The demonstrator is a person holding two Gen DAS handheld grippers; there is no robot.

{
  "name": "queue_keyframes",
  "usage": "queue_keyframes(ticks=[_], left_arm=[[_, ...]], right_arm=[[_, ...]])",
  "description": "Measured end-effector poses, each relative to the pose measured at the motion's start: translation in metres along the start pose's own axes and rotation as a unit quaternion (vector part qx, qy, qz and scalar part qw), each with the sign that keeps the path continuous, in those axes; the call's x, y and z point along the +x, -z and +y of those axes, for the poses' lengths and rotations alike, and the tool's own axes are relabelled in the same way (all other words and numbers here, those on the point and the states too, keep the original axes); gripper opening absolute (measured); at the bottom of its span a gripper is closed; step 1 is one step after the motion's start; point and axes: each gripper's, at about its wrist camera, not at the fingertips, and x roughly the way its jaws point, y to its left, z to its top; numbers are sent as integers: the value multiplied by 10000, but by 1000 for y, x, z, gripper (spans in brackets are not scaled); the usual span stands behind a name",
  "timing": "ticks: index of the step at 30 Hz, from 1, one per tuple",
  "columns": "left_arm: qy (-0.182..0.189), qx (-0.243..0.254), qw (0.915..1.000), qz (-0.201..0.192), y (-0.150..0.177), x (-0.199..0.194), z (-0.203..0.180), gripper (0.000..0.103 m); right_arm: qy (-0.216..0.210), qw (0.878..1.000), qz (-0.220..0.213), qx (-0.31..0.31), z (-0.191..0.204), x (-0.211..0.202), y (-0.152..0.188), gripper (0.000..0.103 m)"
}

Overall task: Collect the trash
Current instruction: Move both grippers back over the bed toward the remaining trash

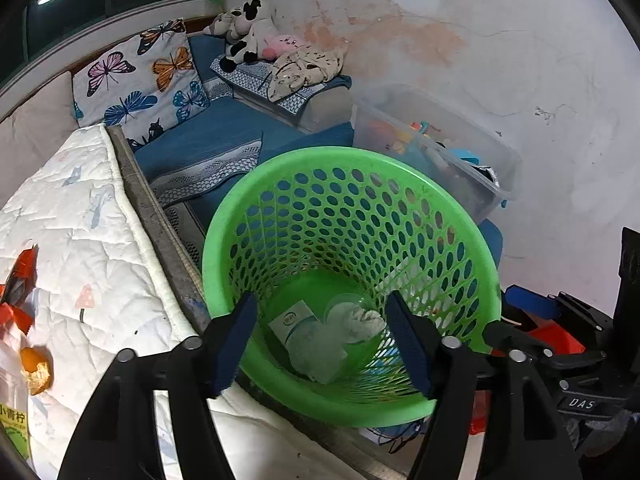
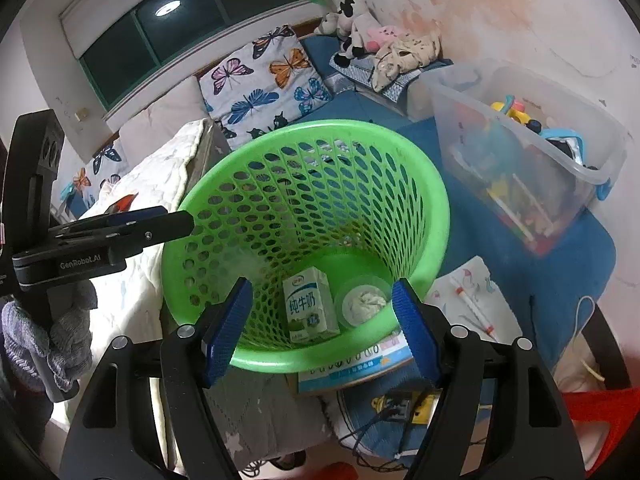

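Inside one basket (image 2: 420,184): one carton (image 2: 308,308) (one cup (image 2: 362,300)).

A green perforated basket (image 2: 304,184) stands upright beside the bed, holding a white milk carton (image 2: 309,309) lying flat on its bottom, just beside a clear plastic cup (image 2: 362,300) (crumpled white tissue inside).

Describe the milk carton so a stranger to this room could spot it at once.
Find the green perforated basket standing beside the white quilted mattress. Look down to its floor: the milk carton lies there, next to a clear plastic cup stuffed with crumpled tissue. It is the only boxy item, white with green and blue printing.
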Motion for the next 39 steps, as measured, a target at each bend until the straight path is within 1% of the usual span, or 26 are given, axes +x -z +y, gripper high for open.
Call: queue_keyframes(ticks=[1, 7, 13, 20, 26, 31, 35, 39], left_arm=[[-14, 10, 10000, -32, 1, -1, 0, 74], [-71, -31, 9999, -139, 10, -17, 11, 74], [-362, -140, 9989, -257, 26, -42, 39, 74], [-951, -275, 9944, -365, 47, -75, 85, 73], [-1425, -508, 9876, -422, 58, -106, 142, 70], [-1711, -589, 9828, -380, 67, -123, 184, 69], [-1746, -728, 9815, -311, 74, -132, 217, 69], [-1717, -768, 9819, -227, 80, -133, 241, 69]], right_arm=[[-3, 10000, 6, 1, 1, 0, 1, 72], [-67, 10000, 14, -66, 12, -1, 4, 72], [-190, 9996, 32, -205, 32, 1, 4, 73], [-386, 9978, 119, -518, 68, 9, 5, 73], [-562, 9955, 153, -751, 98, 13, 4, 73], [-663, 9932, 199, -938, 119, 18, 4, 73], [-736, 9913, 261, -1060, 134, 25, 4, 73], [-795, 9897, 319, -1148, 145, 30, 4, 73]])
